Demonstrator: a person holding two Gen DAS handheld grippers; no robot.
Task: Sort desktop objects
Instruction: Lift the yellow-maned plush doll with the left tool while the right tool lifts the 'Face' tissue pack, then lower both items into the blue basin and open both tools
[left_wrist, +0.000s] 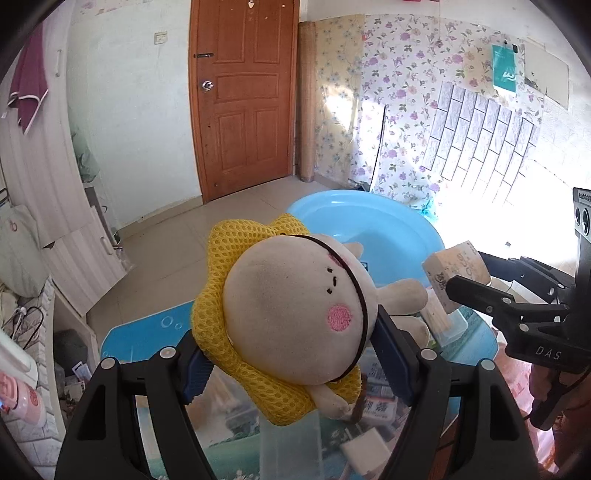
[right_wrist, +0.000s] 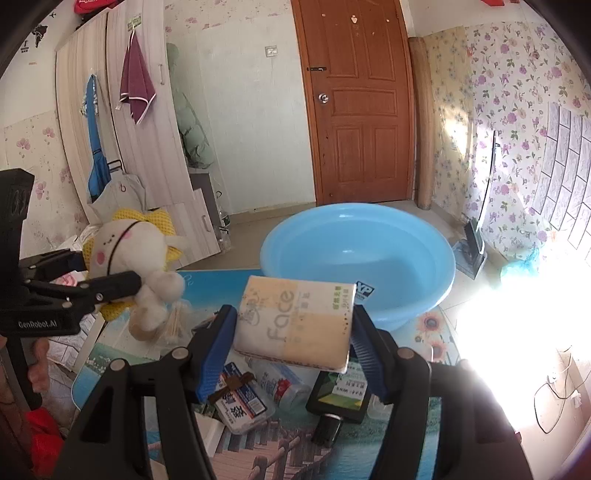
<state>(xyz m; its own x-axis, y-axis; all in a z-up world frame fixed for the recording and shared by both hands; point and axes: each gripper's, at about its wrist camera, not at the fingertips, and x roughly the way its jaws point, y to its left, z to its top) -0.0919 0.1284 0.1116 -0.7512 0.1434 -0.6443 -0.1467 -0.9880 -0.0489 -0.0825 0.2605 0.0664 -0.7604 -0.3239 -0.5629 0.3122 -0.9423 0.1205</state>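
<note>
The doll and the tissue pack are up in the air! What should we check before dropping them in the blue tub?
1. Left claw grips doll: ok.
2. Right claw grips tissue pack: ok.
3. Tub empty, room for both: ok.
4. Both lifted clear of table clutter: ok.
5. Doll over tub: not ok, off to the tub's left.
6. Tissue pack over tub: cannot tell, near its front rim.

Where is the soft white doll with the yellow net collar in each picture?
Left wrist view: the soft white doll with the yellow net collar fills the centre, clamped between blue fingers.
Right wrist view: the doll sits at the left edge.
Shared landmark: the round light-blue plastic basin.
</note>
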